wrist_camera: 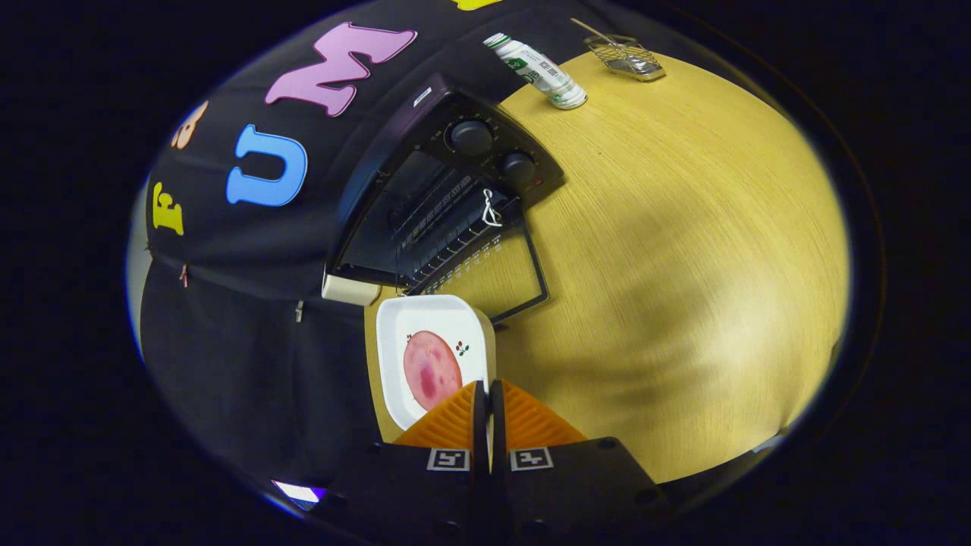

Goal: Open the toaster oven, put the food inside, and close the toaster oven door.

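**Tongs pinch the plate rim before the open oven**

While the oven stands with its door dropped flat on the table, the tongs sit nearly closed, both fingers pressed on the near rim of the plate. On that plate, just ahead of the fingertips and a little to their left, lies the ham, a flat pink oval slice. Its long axis runs from the fingers toward the oven mouth. The plate's far edge touches or slightly overlaps the door's front edge. Inside the oven a wire rack shows, with two knobs beside the opening. Well beyond, a bottle lies tilted near a wire basket.
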The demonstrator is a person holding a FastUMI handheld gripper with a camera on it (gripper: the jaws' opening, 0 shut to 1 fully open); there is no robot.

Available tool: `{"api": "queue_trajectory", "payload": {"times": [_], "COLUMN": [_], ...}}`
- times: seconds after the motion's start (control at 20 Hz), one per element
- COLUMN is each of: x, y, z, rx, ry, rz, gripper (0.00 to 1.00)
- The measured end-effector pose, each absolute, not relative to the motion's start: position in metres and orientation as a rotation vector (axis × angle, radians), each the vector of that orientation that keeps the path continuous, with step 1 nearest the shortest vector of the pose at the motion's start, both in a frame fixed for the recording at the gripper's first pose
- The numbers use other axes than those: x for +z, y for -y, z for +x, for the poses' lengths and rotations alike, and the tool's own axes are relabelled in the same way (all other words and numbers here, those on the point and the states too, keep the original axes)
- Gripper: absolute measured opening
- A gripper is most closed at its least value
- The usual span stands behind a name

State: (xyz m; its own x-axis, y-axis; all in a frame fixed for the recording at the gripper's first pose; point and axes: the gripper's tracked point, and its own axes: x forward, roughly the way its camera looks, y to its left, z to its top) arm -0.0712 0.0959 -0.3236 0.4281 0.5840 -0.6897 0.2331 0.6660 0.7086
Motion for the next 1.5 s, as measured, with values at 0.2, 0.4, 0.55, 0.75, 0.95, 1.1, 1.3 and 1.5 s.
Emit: {"api": "queue_trajectory", "payload": {"times": [0.2, 0.4, 0.55, 0.75, 0.95, 1.1, 1.3, 1.5], "x": [-0.327, -0.332, -0.337, -0.34, -0.35, -0.357, -0.364, -0.372], "y": [-0.129, -0.155, -0.166, -0.176, -0.18, -0.184, -0.175, -0.178], "z": [-0.041, -0.009, 0.014, 0.045, 0.066, 0.08, 0.091, 0.102], "rx": [0.108, -0.058, -0.183, -0.345, -0.485, -0.545, -0.654, -0.692], "ry": [-1.063, -0.986, -0.929, -0.84, -0.766, -0.732, -0.67, -0.651], "rz": [0.973, 1.132, 1.199, 1.317, 1.382, 1.414, 1.427, 1.452], "gripper": [0.05, 0.05, 0.05, 0.05, 0.05, 0.05, 0.05, 0.05]}}
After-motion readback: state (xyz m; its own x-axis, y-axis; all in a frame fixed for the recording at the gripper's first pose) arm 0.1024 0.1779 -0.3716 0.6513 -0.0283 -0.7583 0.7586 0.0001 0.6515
